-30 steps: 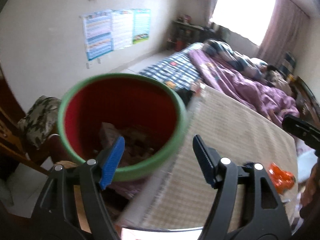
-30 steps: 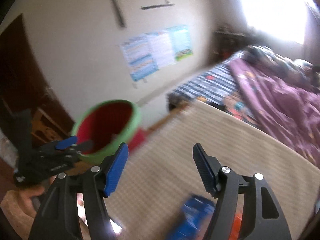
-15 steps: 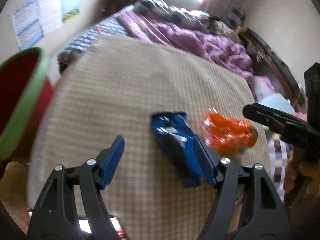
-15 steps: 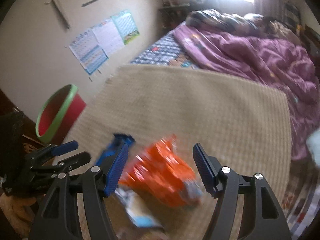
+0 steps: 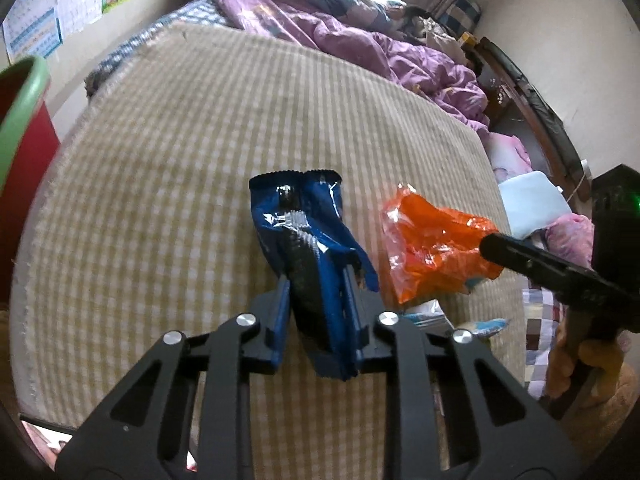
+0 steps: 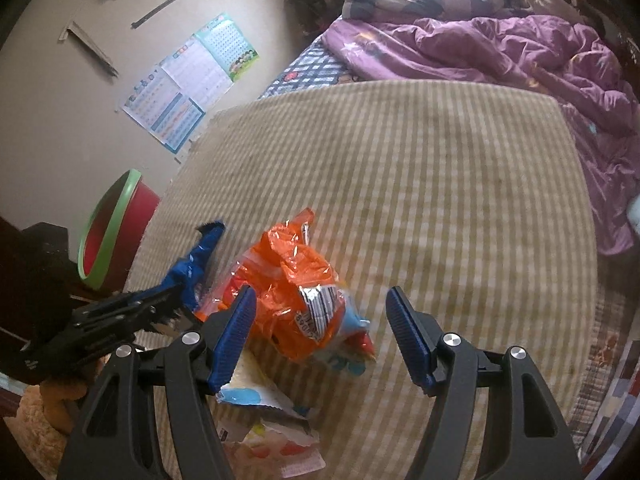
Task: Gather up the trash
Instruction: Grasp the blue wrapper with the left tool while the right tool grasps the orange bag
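Note:
A blue snack wrapper (image 5: 304, 236) lies on the checked beige mat (image 5: 160, 168), and my left gripper (image 5: 316, 300) is shut on its near end. It also shows in the right wrist view (image 6: 196, 260), pinched by the left gripper (image 6: 176, 300). An orange wrapper (image 5: 432, 248) lies just right of it. My right gripper (image 6: 320, 332) is open and hovers over the orange wrapper (image 6: 296, 280), fingers on either side. The red bin with a green rim (image 6: 108, 228) stands off the mat's left edge; it also shows in the left wrist view (image 5: 20, 96).
More wrappers, light blue and white (image 6: 264, 408), lie at the mat's near edge. A purple quilt (image 6: 520, 52) covers the bed beyond the mat. Posters (image 6: 188, 80) hang on the left wall.
My left gripper swung from the bin to the mat, came down on the blue wrapper and shut on it. My right gripper moved over the orange wrapper, still open.

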`<state>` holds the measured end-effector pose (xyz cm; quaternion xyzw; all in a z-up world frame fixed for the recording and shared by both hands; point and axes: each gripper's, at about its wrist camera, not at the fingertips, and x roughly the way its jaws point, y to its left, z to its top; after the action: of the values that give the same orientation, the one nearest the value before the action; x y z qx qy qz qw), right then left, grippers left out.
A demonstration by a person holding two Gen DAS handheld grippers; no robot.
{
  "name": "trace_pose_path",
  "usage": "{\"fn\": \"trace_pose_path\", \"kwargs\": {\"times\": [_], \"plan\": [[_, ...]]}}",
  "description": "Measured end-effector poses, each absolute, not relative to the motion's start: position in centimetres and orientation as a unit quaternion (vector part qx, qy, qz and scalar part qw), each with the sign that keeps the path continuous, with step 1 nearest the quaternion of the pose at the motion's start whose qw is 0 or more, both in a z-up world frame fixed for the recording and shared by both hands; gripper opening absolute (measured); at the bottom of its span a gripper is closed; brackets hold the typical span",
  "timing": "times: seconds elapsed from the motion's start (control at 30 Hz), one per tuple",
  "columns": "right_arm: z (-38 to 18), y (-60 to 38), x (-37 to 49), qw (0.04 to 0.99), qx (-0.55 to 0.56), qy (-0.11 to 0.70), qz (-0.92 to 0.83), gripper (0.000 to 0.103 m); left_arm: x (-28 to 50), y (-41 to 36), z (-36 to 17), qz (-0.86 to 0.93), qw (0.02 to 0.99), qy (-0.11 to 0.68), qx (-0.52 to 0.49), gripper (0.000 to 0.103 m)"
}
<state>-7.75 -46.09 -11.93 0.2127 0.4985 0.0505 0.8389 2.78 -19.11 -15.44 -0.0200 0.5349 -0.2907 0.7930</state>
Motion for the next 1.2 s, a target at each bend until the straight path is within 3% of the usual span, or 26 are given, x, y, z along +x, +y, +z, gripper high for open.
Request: {"fn": "trace_pose_path", "kwargs": {"times": [0.4,0.57,0.63,0.8,1.07,1.13,1.2], "plan": [[-12.8,-45.0,-6.9,0.834,0.218,0.502,0.064,0.065,3.3,-17.2,-15.1,-0.249,0.818,0.518,-0.005,0.026],[-12.9,-45.0,-6.9,0.834,0.22,0.502,0.062,0.065,2.5,-17.3,-14.1,-0.25,0.838,0.485,0.013,0.048],[-12.9,-45.1,-7.0,0.833,0.222,0.503,0.06,0.065,2.2,-17.6,-13.7,-0.247,0.846,0.472,0.026,0.069],[-13.2,-45.4,-7.0,0.832,0.224,0.505,0.056,0.065,1.6,-18.5,-12.7,-0.258,0.857,0.444,0.051,0.077],[-13.4,-45.1,-6.9,0.829,0.226,0.508,0.06,0.065,2.3,-18.7,-13.7,-0.274,0.835,0.476,0.022,0.076],[-13.5,-44.8,-6.8,0.829,0.224,0.509,0.061,0.065,2.3,-18.8,-14.2,-0.274,0.83,0.486,0.027,0.054],[-13.4,-44.5,-6.8,0.83,0.217,0.509,0.06,0.063,2.4,-18.7,-14.6,-0.275,0.823,0.496,0.027,0.04]]}}
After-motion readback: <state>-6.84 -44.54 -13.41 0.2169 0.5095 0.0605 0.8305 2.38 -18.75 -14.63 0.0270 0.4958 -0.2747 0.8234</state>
